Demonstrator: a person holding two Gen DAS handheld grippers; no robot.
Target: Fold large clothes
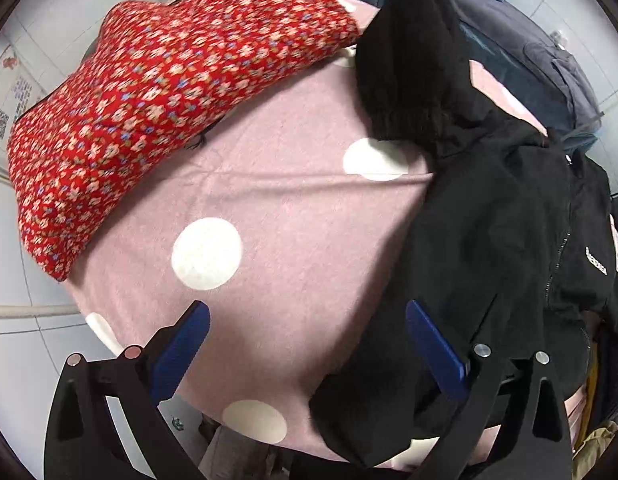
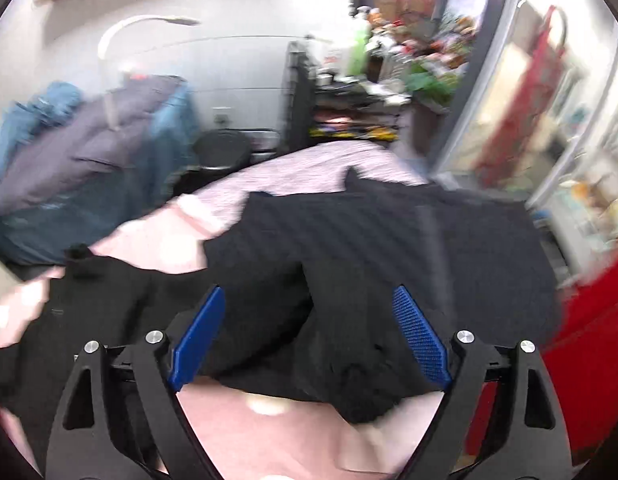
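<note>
So there's a desk covered in a fuzzy pink cloth with big white polka dots (image 1: 269, 200), and the main thing on it is a big black zip-up jacket (image 1: 501, 248) with a small white logo on the chest. From the left wrist view it sprawls over the right side of the desk, with one part hanging over the near edge, and a black ribbed knit piece (image 1: 409, 72) sits just beyond it, touching the jacket's upper end. Can't tell if that knit bit is part of the jacket or its own item.

Over on the far left of the desk lies a folded red fabric with a tiny floral print (image 1: 161, 92), well apart from the jacket, with bare pink cloth between them.

The left tool (image 1: 307, 344) points almost straight down over the near edge of the desk, blue pads spread wide, nothing between them; the right-hand pad sits over the jacket's edge, but I can't tell if it touches.

The right tool (image 2: 309, 332) is tilted more forward, and its picture is pretty blurry. Its jaws are wide apart too, gripping nothing. The black jacket (image 2: 389, 248) lies bunched below and ahead of the pads, with pink cloth (image 2: 269, 432) showing right under the tool.

Behind the desk there's a heap of blue and grey jackets (image 2: 81, 148) and a cluttered dark shelf (image 2: 369, 92).
</note>
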